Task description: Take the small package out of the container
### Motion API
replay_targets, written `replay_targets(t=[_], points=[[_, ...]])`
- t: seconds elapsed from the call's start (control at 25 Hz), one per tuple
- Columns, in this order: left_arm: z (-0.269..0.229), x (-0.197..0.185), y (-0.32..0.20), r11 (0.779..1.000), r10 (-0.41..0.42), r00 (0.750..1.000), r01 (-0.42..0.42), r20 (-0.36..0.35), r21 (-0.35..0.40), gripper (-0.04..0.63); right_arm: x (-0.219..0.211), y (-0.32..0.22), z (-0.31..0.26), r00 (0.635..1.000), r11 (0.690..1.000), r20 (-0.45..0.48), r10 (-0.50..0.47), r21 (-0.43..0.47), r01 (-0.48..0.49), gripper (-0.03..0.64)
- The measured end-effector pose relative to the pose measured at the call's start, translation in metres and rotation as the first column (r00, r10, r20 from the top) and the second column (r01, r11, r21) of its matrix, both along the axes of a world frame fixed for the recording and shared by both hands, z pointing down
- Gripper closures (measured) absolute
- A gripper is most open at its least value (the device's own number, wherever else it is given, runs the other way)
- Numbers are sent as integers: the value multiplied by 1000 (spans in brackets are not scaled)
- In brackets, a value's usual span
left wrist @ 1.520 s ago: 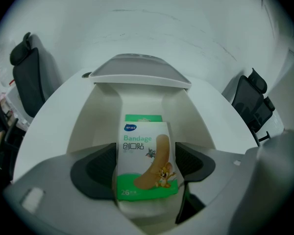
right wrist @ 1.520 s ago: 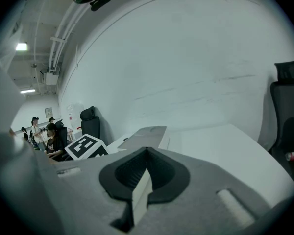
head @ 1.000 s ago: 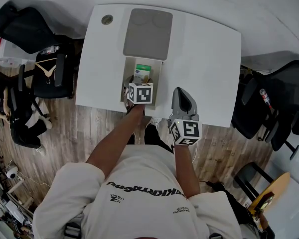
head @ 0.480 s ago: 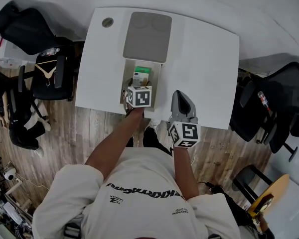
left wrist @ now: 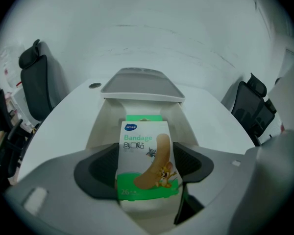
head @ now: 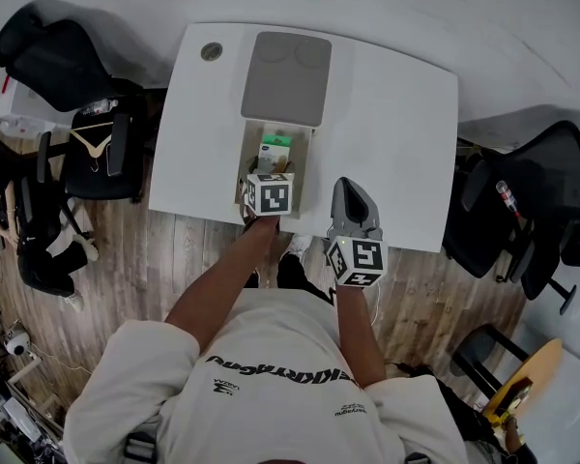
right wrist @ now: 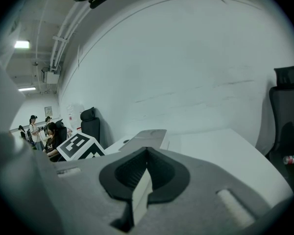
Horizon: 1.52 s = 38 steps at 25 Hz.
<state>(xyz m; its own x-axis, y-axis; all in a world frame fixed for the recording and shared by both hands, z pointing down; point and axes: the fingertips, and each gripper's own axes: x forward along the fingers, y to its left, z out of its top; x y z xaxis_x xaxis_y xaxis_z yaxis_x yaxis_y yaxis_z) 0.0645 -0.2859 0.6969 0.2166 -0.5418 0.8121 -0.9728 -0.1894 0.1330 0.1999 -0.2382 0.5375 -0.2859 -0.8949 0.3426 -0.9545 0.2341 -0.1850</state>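
A white-and-green bandage box point(left wrist: 146, 155) stands upright between the dark pads of my left gripper point(left wrist: 147, 166), which is shut on it. Below and behind it is the open white container point(left wrist: 100, 126), with another green package point(left wrist: 143, 117) showing behind the box. In the head view the left gripper point(head: 271, 177) is over the container point(head: 305, 162) with the bandage box point(head: 275, 151) ahead of its marker cube. My right gripper point(head: 355, 201) hovers shut and empty by the table's near edge, right of the container; its jaws point(right wrist: 147, 153) meet.
The container's grey lid point(head: 286, 64) lies on the white table point(head: 396, 133) just beyond the container. A round grommet point(head: 211, 51) sits at the table's far left corner. Black office chairs point(head: 87, 143) stand left and right point(head: 522, 201) of the table.
My left gripper, still holding the bandage box, has drawn back slightly toward the table's near edge. The right gripper has barely moved.
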Motion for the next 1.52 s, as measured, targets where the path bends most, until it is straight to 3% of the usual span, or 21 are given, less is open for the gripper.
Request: replay_targets(t=[0.92,1.52], points=[[-69,1,16,988,26,994,-10,-102,154,233,-9,18,-34,1000,997,-7,23,67,-23,615],[-136,-1,37,941,94,976,-23,-195,338,234,-13,37,-56,999,994,-23,40,103,-38,617]])
